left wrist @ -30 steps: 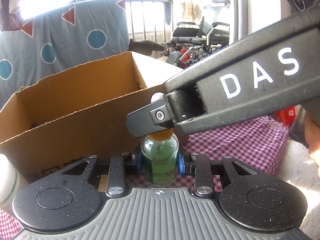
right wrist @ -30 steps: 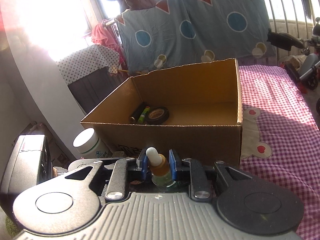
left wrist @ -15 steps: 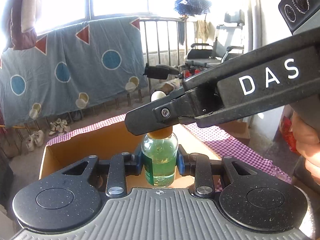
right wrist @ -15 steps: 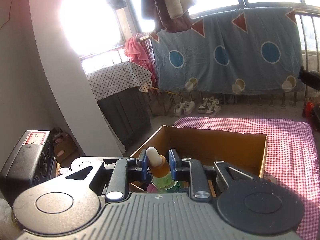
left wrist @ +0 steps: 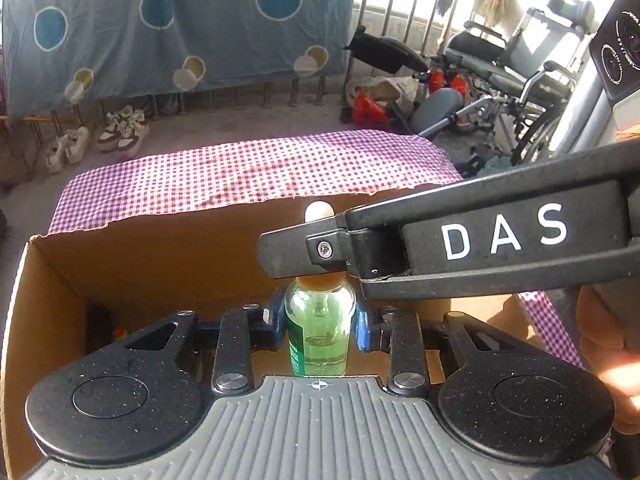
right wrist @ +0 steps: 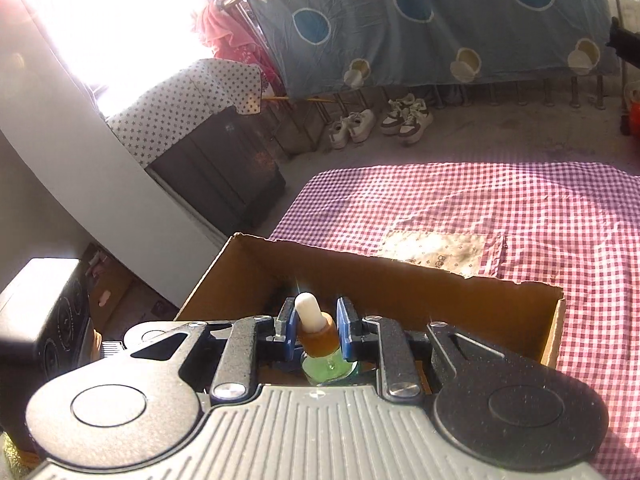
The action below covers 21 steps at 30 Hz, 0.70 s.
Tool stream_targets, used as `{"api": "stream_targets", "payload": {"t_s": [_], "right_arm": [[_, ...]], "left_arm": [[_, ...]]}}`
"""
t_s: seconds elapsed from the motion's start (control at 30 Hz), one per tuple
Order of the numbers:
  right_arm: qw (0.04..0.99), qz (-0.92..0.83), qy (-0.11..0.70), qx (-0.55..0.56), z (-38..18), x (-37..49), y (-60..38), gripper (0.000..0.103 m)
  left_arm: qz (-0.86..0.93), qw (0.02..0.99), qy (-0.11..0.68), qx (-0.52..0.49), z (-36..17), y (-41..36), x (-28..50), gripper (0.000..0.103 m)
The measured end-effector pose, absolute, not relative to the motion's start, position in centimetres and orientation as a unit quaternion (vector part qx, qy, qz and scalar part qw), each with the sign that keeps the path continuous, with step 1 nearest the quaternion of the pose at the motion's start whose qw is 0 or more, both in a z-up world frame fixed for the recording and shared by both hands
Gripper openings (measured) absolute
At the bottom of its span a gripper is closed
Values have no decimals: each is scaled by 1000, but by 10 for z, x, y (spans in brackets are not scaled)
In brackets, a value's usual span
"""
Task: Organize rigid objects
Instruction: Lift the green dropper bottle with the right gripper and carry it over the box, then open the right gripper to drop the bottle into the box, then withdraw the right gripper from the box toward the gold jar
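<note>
Dropper bottle (left wrist: 320, 332) hangs over the cardboard box (left wrist: 160, 264), both grippers' fingers (left wrist: 362, 330) clamped on it; next, lowering and release.

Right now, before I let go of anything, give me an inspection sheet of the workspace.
Surface: checked cloth, patch sewn on.
Job's things: dropper bottle of green liquid, held above the open cardboard box; dark items in the box corner, unclear.
Clutter: nothing seen on the cloth.
Grippers: left gripper clamps the bottle body; right gripper clamps its amber collar.
Cables: nothing seen.
Surroundings: wheelchair, shoes, hanging blue sheet.
</note>
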State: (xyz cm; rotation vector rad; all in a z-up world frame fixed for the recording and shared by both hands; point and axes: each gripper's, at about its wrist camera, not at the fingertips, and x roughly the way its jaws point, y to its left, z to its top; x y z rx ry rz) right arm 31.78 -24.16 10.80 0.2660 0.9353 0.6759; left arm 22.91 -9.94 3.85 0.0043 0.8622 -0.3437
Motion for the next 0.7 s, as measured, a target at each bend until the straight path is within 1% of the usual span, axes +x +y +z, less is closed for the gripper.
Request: {"api": "stream_targets", "payload": {"t_s": [0.2, 0.27, 0.33, 0.43, 0.6, 0.7], "right_arm": [[831, 310, 451, 102, 84, 343, -228, 22], [830, 309, 452, 101, 76, 346, -225, 20], [833, 303, 453, 94, 71, 349, -223, 15], [832, 308, 451, 97, 67, 350, -220, 15], [835, 309, 446, 92, 71, 343, -219, 15], [840, 304, 438, 96, 77, 336, -225, 15]], "left_arm": [[-141, 885, 443, -16, 32, -95, 241, 33], [-138, 881, 453, -19, 30, -95, 244, 37], [-137, 879, 455, -24, 28, -94, 244, 41], [-135, 879, 456, -25, 28, -93, 242, 44], [-139, 884, 445, -21, 33, -92, 241, 46], [-140, 890, 433, -13, 38, -94, 236, 54]]}}
